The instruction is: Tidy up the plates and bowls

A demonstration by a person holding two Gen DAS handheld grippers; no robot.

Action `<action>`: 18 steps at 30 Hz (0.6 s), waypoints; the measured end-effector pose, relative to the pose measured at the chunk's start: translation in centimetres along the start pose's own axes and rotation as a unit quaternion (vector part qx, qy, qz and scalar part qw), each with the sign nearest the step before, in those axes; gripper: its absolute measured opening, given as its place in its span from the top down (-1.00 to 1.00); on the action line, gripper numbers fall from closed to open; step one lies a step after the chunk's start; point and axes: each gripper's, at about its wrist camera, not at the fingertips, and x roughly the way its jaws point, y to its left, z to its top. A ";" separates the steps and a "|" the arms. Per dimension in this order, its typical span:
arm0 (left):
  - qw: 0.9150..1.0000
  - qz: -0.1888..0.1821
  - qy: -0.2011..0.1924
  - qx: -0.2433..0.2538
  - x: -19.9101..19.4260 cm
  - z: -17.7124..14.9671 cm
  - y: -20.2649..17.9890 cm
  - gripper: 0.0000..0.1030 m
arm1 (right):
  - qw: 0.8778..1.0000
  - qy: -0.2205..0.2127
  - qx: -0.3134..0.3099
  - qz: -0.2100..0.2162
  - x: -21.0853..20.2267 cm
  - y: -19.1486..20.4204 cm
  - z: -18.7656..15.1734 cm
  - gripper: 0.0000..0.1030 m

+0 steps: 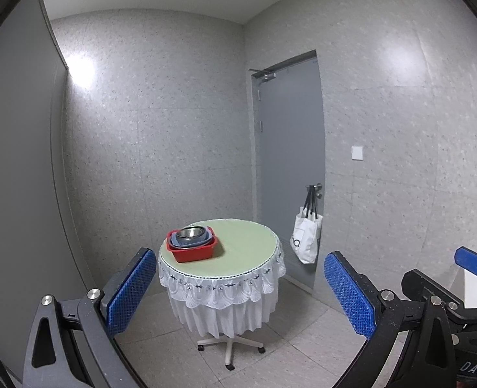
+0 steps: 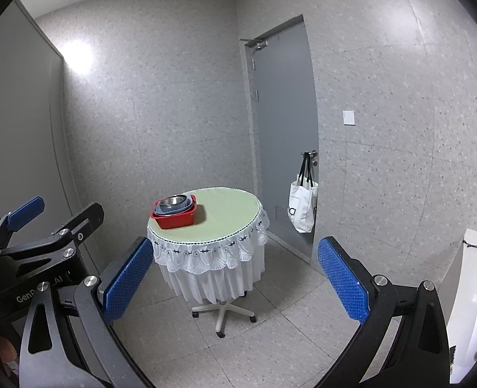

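Standing well back from the table (image 1: 251,252), both grippers are far from the dishes, so the step in hand, judging by the task, is the approach. The table is round, under a pale green cloth with a white lace skirt, on a wheeled base; a nudge could roll it, so the approach should be slow and the first contact light.

The stack sits at about 9 o'clock on the tabletop, near the edge: a red tub (image 1: 193,250) holds a blue tub (image 1: 191,240), which holds a steel bowl (image 1: 191,232). Lifting from the top down, bowl first, looks the safest order.

The left gripper (image 1: 235,294) is spread wide and grasps nothing; the right gripper (image 2: 235,278) is the same. A white bag (image 1: 306,241) hangs from the door handle at 3 o'clock of the table.

No plates can be made out. Whether more dishes lie under the bowl is hidden by the tub walls. The stack is too small to tell rim shapes or handles.
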 end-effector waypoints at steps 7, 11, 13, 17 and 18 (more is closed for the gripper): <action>1.000 0.004 0.001 0.005 0.4 1.1 -2.3 -0.99 | 1.000 0.001 0.001 0.009 -0.2 -2.5 0.2 -1.00; 1.000 0.005 0.000 0.004 0.8 1.3 -3.3 -0.99 | 1.000 -0.001 0.001 0.011 -0.5 -2.7 0.0 -1.00; 1.000 0.006 0.000 0.004 1.0 1.3 -3.6 -0.99 | 1.000 -0.002 0.001 0.011 -0.7 -2.9 0.0 -1.00; 1.000 0.008 -0.001 0.004 1.2 1.2 -4.1 -0.99 | 1.000 -0.004 0.001 0.012 -0.8 -3.1 -0.1 -1.00; 1.000 0.008 -0.001 0.004 1.3 1.2 -4.3 -0.99 | 1.000 -0.004 0.001 0.012 -0.8 -3.2 -0.1 -1.00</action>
